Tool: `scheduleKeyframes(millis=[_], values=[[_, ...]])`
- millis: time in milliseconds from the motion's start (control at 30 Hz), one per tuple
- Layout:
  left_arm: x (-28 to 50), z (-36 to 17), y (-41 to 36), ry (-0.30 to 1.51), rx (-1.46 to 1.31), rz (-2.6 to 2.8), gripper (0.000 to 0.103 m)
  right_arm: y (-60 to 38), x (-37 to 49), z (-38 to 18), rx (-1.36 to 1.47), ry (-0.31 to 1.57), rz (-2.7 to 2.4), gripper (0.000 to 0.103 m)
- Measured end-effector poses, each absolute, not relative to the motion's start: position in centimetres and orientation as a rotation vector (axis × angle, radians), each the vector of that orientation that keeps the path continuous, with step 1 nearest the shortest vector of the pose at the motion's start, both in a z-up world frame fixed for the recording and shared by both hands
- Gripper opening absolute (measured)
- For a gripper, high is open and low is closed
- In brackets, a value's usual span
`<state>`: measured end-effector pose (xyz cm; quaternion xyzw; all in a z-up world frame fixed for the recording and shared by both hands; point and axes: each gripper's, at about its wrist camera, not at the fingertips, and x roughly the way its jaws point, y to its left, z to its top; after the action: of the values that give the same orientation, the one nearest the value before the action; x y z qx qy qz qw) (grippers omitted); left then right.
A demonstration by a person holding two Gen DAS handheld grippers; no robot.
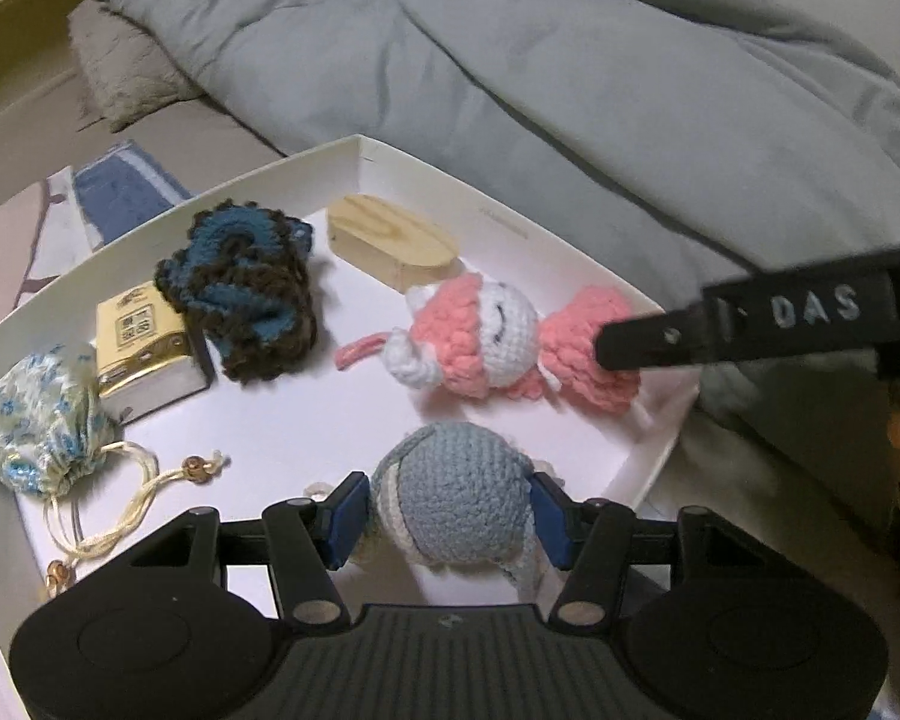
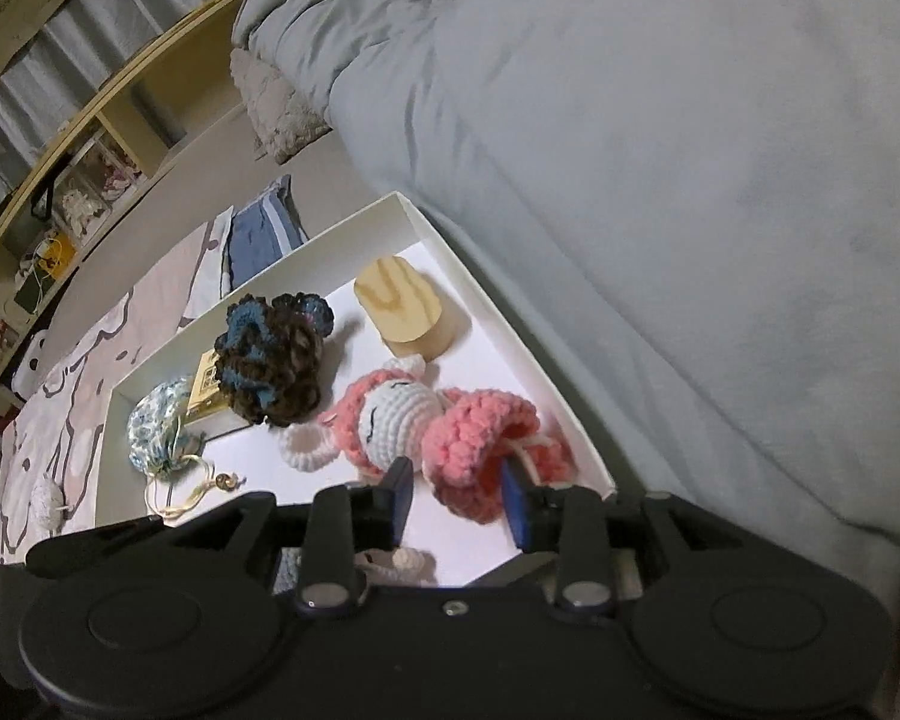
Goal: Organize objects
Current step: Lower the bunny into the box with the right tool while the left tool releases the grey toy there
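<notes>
A white tray [image 1: 510,222] lies on a bed. My left gripper [image 1: 447,519] is shut on a grey-blue crochet doll [image 1: 459,495] at the tray's near edge. My right gripper [image 2: 459,501] has its jaws around the skirt of a pink and white crochet doll [image 2: 450,432], which also shows in the left wrist view [image 1: 498,336]; the grip looks closed on it. The tray also holds a blue-brown crochet piece [image 1: 246,294], a wooden block [image 1: 390,246], a gold box [image 1: 141,348] and a floral drawstring pouch [image 1: 42,420].
A grey duvet [image 1: 570,60] is bunched along the tray's far and right sides. A folded blue cloth [image 2: 258,240] lies beyond the tray's left corner. A wooden shelf unit [image 2: 90,138] stands at the far left. A patterned sheet [image 2: 66,414] lies left of the tray.
</notes>
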<state>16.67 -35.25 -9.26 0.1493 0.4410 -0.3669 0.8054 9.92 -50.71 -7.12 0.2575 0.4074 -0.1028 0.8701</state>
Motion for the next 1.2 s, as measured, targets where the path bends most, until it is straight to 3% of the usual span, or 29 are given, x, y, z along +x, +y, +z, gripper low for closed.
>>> scheduleKeyframes(millis=[233, 467, 700, 1200], values=[[16.8, -7.6, -34.9, 0.922, 0.250, -0.796, 0.071, -50.5, 9.5, -6.1, 0.518, 0.844, -0.217, 0.034], [15.8, -6.0, -33.9, 0.916, 0.275, -0.777, 0.074, -49.9, 8.8, -4.7, 0.494, 0.832, -0.213, 0.038], [14.8, -4.1, -31.6, 0.917, 0.247, -0.738, 0.075, -48.6, 7.5, -3.1, 0.436, 0.811, -0.191, 0.049], [12.7, -0.8, -27.0, 0.874, 0.178, -0.667, 0.095, -46.3, 4.0, 0.5, 0.294, 0.755, -0.164, 0.078]])
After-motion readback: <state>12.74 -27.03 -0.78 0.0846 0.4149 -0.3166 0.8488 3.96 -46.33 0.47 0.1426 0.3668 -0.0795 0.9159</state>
